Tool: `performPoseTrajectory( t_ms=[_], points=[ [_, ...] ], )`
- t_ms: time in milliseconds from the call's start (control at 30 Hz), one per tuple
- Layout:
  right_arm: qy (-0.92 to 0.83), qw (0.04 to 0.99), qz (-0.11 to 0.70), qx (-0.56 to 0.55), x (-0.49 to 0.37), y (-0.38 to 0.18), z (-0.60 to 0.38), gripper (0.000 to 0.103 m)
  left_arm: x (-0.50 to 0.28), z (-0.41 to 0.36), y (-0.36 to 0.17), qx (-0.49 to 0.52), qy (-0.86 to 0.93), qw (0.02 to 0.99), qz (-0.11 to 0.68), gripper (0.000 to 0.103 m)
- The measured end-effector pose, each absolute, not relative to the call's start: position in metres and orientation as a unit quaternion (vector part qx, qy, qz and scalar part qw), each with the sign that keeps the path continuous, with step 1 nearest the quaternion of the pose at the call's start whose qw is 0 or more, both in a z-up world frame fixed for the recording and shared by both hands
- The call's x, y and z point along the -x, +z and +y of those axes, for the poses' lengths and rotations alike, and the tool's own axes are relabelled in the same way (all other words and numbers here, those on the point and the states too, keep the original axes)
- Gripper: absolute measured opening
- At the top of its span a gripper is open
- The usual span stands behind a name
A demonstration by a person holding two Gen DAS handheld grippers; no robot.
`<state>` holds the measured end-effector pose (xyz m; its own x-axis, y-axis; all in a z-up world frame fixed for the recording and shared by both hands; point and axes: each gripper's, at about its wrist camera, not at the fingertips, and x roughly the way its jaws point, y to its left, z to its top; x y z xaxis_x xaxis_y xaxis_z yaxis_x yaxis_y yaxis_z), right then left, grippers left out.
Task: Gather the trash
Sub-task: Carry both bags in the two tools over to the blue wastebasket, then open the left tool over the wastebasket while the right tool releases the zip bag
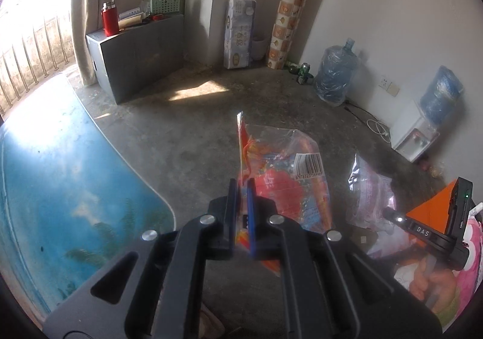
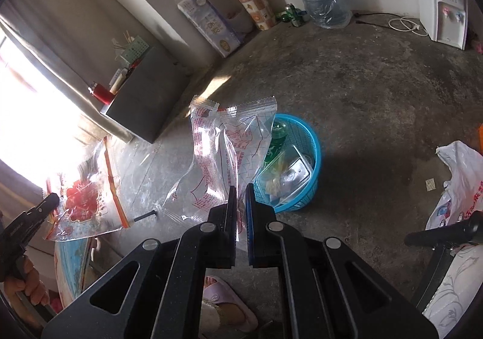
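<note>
Currently carrying two pieces of trash above bare concrete floor [image 2: 377, 103]. Left gripper [image 1: 241, 188]: fingers clamped on edge of crinkled clear plastic wrapper with red-orange print and barcode [image 1: 286, 176], hanging forward of the fingers. Right gripper [image 2: 240, 194]: fingers pinched shut on lower edge of clear plastic bag with red lettering and zigzag-cut top [image 2: 229, 143], standing up ahead of the fingers. Round blue plastic mesh basket [image 2: 314, 158] on floor just behind that bag in right wrist view; already holds a green bottle [image 2: 276, 140] and a clear lidded food tray [image 2: 286, 176]. White plastic carrier bag with red print [image 2: 459, 185] lying well apart at right edge. Pink slipper [image 2: 223, 299] below the right gripper.

Judged step: bringing both wrappers to the basket for dropping.

For doing it well:
- Centre each wrapper over basket opening before letting go; light film drifts, so lower close to rim first.
- Release one side at a time to keep the two wrappers from tangling.
- Keep grip firm until over the opening; thin edge could slip out.
- Avoid knocking basket rim with the fingers; light basket would likely slide or tip.
- Watch for film clinging to pads after opening; shake off inside the basket.
</note>
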<state>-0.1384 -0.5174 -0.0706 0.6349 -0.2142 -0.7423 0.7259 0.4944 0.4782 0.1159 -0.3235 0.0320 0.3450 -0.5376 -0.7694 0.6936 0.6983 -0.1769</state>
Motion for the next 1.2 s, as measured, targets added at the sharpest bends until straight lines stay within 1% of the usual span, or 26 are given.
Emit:
performPoseTrajectory(
  t_ms=[167, 433, 533, 567, 600, 633, 667, 700, 767, 867, 900, 1033, 1100, 1200],
  points=[
    [-0.306, 0.781, 0.332, -0.432, 0.129, -0.107, -0.541, 0.006, -0.128, -0.381, -0.027, -0.101, -0.375, 0.786, 0.480, 0.005],
    [-0.324, 0.743, 0.361, -0.461, 0.098, -0.174, -0.574, 0.006, -0.160, -0.443, -0.119, -0.100, -0.355, 0.753, 0.544, 0.005],
    [-0.330, 0.737, 0.359, -0.467, 0.082, -0.194, -0.587, 0.006, -0.174, -0.460, -0.149, -0.097, -0.356, 0.744, 0.558, 0.005],
    [-0.333, 0.737, 0.358, -0.467, 0.075, -0.200, -0.591, 0.006, -0.179, -0.465, -0.160, -0.091, -0.358, 0.739, 0.564, 0.011],
    [-0.336, 0.735, 0.358, -0.468, 0.069, -0.209, -0.595, 0.008, -0.183, -0.470, -0.172, -0.084, -0.366, 0.727, 0.575, 0.018],
    [-0.338, 0.731, 0.359, -0.472, 0.063, -0.218, -0.598, 0.010, -0.189, -0.471, -0.183, -0.075, -0.371, 0.716, 0.586, 0.041],
    [-0.338, 0.729, 0.361, -0.474, 0.056, -0.229, -0.601, 0.010, -0.192, -0.470, -0.193, -0.071, -0.366, 0.714, 0.593, 0.056],
    [-0.341, 0.725, 0.368, -0.472, 0.050, -0.242, -0.604, 0.011, -0.194, -0.471, -0.201, -0.068, -0.360, 0.717, 0.594, 0.058],
    [-0.347, 0.713, 0.390, -0.469, 0.040, -0.265, -0.608, 0.012, -0.197, -0.471, -0.211, -0.065, -0.359, 0.714, 0.598, 0.058],
    [-0.347, 0.708, 0.404, -0.464, 0.034, -0.282, -0.606, 0.018, -0.201, -0.465, -0.213, -0.049, -0.355, 0.712, 0.604, 0.058],
    [-0.348, 0.708, 0.408, -0.460, 0.034, -0.284, -0.605, 0.022, -0.201, -0.462, -0.211, -0.046, -0.356, 0.715, 0.601, 0.059],
    [-0.355, 0.716, 0.405, -0.444, 0.040, -0.277, -0.599, 0.042, -0.201, -0.457, -0.194, -0.050, -0.363, 0.729, 0.578, 0.060],
    [-0.359, 0.719, 0.400, -0.441, 0.046, -0.271, -0.598, 0.046, -0.198, -0.455, -0.181, -0.048, -0.369, 0.735, 0.567, 0.061],
    [-0.366, 0.721, 0.387, -0.443, 0.059, -0.256, -0.598, 0.048, -0.189, -0.453, -0.155, -0.043, -0.383, 0.740, 0.551, 0.065]
  ],
)
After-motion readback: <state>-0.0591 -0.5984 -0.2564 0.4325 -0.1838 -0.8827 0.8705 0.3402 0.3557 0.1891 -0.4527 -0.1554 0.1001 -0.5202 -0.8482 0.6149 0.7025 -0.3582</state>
